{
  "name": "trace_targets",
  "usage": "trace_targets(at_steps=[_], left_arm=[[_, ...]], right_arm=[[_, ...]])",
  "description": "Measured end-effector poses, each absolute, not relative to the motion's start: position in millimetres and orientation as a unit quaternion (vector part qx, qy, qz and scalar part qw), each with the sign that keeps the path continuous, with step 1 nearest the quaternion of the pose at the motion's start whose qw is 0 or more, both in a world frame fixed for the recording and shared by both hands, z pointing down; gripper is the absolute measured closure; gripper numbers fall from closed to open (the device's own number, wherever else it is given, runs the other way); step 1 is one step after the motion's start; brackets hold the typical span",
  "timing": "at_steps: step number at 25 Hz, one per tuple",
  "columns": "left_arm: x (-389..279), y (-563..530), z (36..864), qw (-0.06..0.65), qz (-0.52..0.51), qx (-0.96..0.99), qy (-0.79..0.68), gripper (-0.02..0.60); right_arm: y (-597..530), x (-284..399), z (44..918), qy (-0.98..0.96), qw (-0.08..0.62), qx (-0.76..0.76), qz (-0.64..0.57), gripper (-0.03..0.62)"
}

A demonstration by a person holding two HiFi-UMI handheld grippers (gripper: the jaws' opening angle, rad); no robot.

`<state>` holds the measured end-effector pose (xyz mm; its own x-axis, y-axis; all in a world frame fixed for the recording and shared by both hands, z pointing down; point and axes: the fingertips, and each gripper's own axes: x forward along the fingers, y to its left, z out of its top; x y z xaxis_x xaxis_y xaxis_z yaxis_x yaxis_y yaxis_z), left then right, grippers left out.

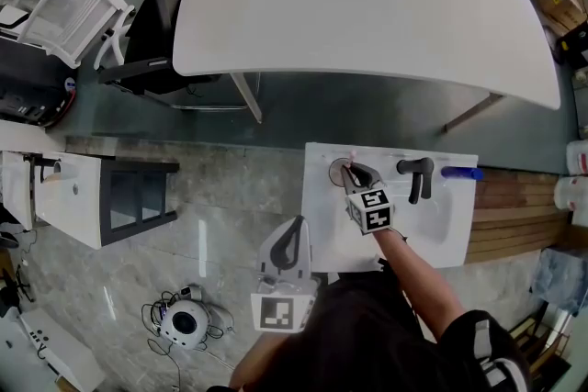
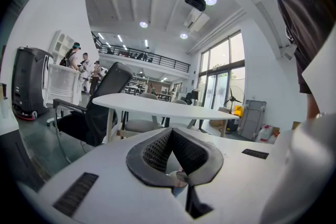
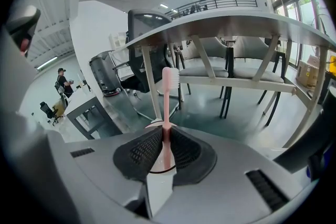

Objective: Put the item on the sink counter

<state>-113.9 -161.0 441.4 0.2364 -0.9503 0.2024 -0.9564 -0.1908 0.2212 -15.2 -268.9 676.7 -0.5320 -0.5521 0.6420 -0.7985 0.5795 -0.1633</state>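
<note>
A pink toothbrush with a white bristle head stands upright between the pads of my right gripper, which is shut on its handle. In the head view this gripper is over the back left corner of the white sink counter, right above a round cup. The cup's rim shows under the jaws around the toothbrush's lower end. My left gripper hangs off the counter's front left edge. Its jaws are shut with nothing between them.
A black faucet stands at the back of the basin, with a blue item lying to its right. A large white table and a black office chair are beyond the counter. A wooden surface adjoins the counter's right side.
</note>
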Motion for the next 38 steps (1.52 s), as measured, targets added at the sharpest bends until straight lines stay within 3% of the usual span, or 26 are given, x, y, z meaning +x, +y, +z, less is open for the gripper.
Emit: trace_targets(at_steps=[21, 38], left_arm=[[-109.8, -154.5, 437.2, 0.149, 0.007, 0.768, -0.622, 0.566], [-101.4, -108.7, 409.3, 0.125, -0.02, 0.787, -0.604, 0.566]], right_arm=[[-265.1, -13.4, 673.7, -0.848, 0.275, 0.396, 0.219, 0.553], [-228.1, 8.4, 627.3, -0.84, 0.219, 0.438, 0.232, 0.571]])
